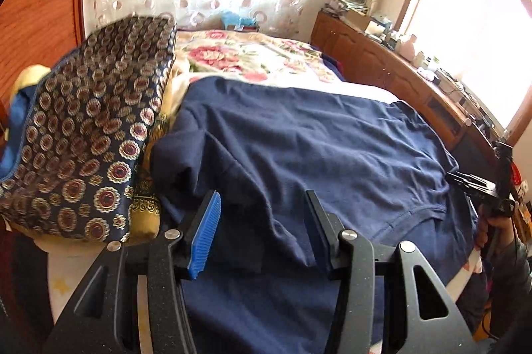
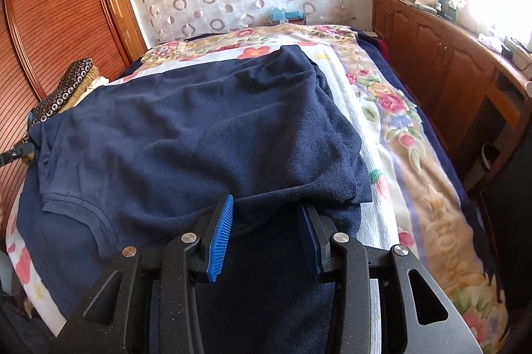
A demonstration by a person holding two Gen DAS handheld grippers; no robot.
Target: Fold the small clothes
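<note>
Both tongs stand apart and empty: left gripper (image 1: pixel 262 204) and right gripper (image 2: pixel 266 207) low in frame. Navy shirt (image 2: pixel 186 128) sprawls mid-frame across the floral bedspread (image 2: pixel 392 108); it looks light, limp, best pinched at hem or sleeve.

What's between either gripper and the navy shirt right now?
Nothing visible. The navy shirt lies spread on the floral blanket, right under both open grippers: left gripper, right gripper. The patterned cushion sits beside the shirt's edge, not on it.
</note>
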